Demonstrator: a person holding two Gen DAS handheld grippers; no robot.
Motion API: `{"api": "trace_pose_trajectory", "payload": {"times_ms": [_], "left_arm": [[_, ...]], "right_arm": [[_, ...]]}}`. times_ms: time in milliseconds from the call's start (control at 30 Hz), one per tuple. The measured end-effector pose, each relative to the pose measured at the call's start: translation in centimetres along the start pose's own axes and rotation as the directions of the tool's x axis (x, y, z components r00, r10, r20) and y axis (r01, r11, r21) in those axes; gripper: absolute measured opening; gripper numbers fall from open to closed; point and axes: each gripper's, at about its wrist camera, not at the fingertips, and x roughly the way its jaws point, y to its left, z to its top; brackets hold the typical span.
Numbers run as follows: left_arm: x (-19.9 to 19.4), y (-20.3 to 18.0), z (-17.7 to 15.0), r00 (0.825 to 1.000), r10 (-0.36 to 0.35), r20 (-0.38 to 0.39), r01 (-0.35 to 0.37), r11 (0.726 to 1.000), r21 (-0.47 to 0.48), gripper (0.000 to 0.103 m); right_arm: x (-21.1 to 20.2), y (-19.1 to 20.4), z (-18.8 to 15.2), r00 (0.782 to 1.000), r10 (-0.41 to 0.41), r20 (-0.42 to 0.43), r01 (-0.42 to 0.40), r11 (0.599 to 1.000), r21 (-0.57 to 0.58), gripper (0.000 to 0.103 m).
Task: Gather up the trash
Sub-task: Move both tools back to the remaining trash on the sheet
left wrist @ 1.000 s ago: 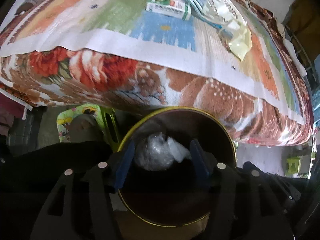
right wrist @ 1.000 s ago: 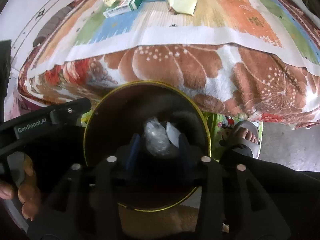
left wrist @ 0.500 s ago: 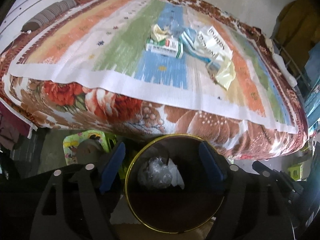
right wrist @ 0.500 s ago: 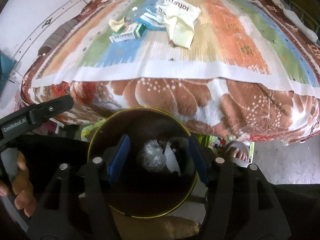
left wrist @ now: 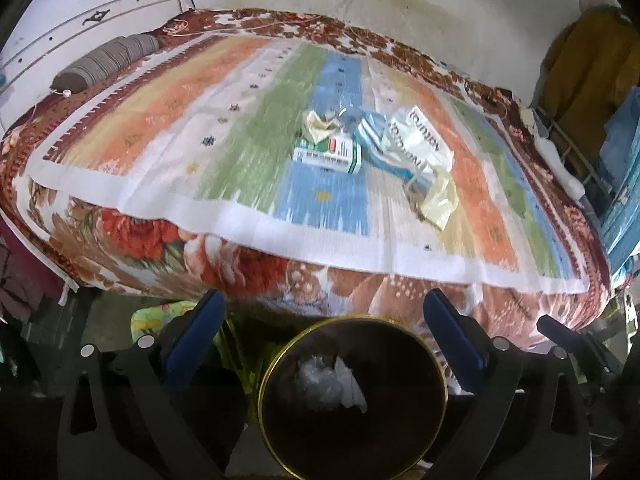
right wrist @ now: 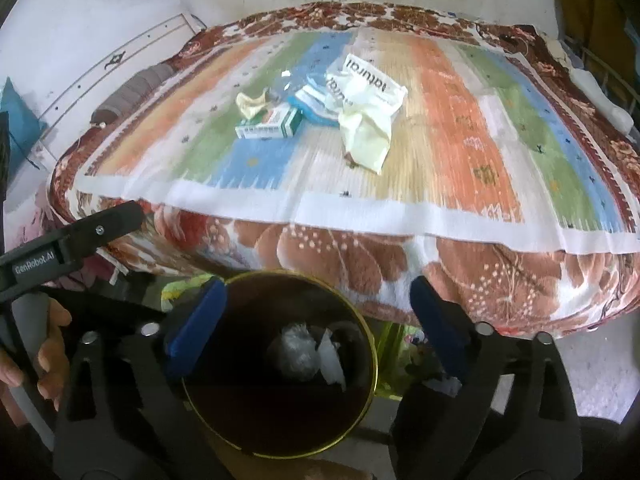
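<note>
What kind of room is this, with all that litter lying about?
Most likely a bedroom in a home: a wide bed under a striped cover, a rolled pillow near its head, clothes hanging beside it. A round bin stands at the bed's foot.

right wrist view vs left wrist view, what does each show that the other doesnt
Only the right wrist view shows the left gripper from the side, with the hand holding it.

Only the left wrist view shows a yellow cloth hanging at the far right.

Both show the bin with crumpled plastic inside, and a green-white box, a white bag and pale yellow wrappers lying on the bed. Each view's own gripper, including the right gripper, is opening with nothing between its jaws.
</note>
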Motion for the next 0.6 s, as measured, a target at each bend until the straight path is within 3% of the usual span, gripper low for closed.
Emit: {"api": "trace_pose_trajectory", "payload": {"times_ms": [600], "left_arm": [[2.6, -1.0, 8.7, 0.999, 0.039, -0.005, -0.037, 0.985, 0.167, 0.097]], "right_arm": [[2.2, -0.2, 6.6, 0.999, -0.03, 0.032, 0.031, 0.998, -0.054, 0.094]]}}
